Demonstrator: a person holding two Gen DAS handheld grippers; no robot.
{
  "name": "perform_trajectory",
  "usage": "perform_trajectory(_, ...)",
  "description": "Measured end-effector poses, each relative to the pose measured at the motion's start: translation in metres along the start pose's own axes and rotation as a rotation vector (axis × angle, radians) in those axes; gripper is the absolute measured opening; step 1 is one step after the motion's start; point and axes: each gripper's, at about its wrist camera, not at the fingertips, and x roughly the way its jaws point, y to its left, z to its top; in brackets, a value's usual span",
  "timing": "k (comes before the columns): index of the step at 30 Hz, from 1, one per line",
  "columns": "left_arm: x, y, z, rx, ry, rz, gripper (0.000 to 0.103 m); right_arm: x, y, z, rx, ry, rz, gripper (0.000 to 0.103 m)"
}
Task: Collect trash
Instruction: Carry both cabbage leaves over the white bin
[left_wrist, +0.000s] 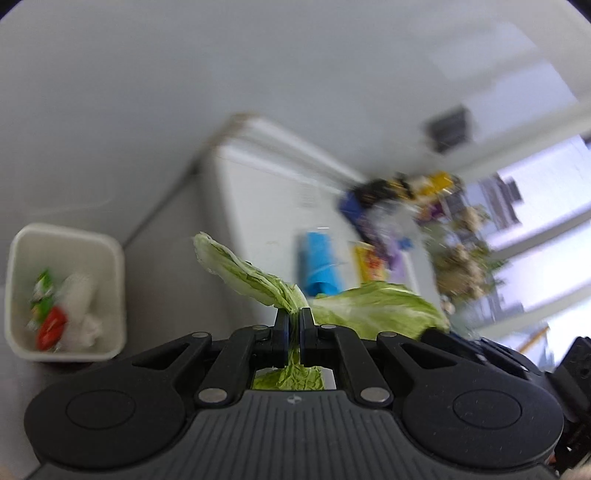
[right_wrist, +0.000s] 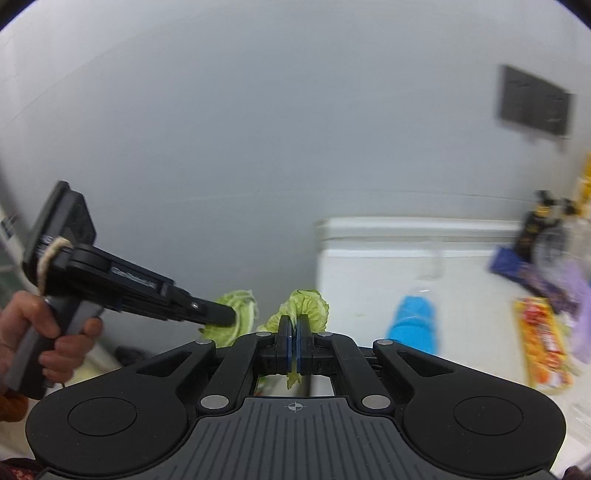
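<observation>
Currently on record: my left gripper (left_wrist: 294, 314) was clenched, its fingers (left_wrist: 281, 325) pinching a lettuce leaf (left_wrist: 243, 273) that fanned up and to the left of the fingertips, with more of it bunched below them. A second, broader leaf (left_wrist: 380, 306) lay just right of the fingers; I could not tell from this view what carried it. A white bin (left_wrist: 110, 295) sat at the left edge of the frame, holding a red item, a green wrapper and white crumpled pieces. A white table (left_wrist: 258, 192) ran toward the upper right, blurred, with a blue object (left_wrist: 319, 266) and mixed packaging on it.

My right gripper (right_wrist: 294, 321) was likewise clenched, its fingers (right_wrist: 304, 332) grasping a small lettuce piece (right_wrist: 308, 304). At left centre of that view, my left hand (right_wrist: 33, 332) held the other gripper.
</observation>
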Motion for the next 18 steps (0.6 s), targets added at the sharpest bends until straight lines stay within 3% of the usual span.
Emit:
perform_trajectory(10,-0.001,0.09,-0.016,-0.149,-0.023,0.202,0.004,0.113,0.05,-0.003,-0.068,0.142,0.162,0.0)
perform_trajectory(18,0.016,0.153,-0.021,-0.276,-0.022,0.27,0.004,0.2,0.062,-0.023,-0.069,0.301,0.151,0.001)
